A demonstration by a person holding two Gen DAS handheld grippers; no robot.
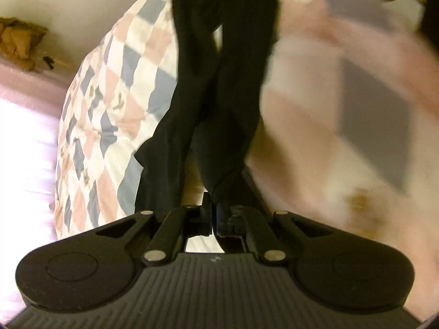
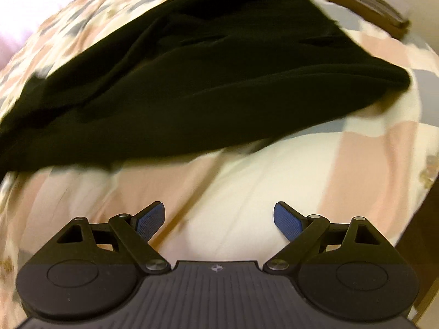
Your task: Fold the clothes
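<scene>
A pair of black trousers (image 1: 219,87) stretches away from my left gripper (image 1: 214,213), which is shut on one end of the fabric; the two legs run up the view over the checked quilt. In the right wrist view the black trousers (image 2: 208,82) lie bunched across the upper half of the frame on the quilt. My right gripper (image 2: 219,219) is open below the garment, its blue pads (image 2: 152,219) apart with nothing between them, a short way from the cloth's near edge.
A quilt (image 1: 109,96) in pink, grey and cream checks covers the bed (image 2: 301,178). A bright window or curtain (image 1: 24,137) is at the left. A brown wooden object (image 2: 362,2) sits past the garment at the top right.
</scene>
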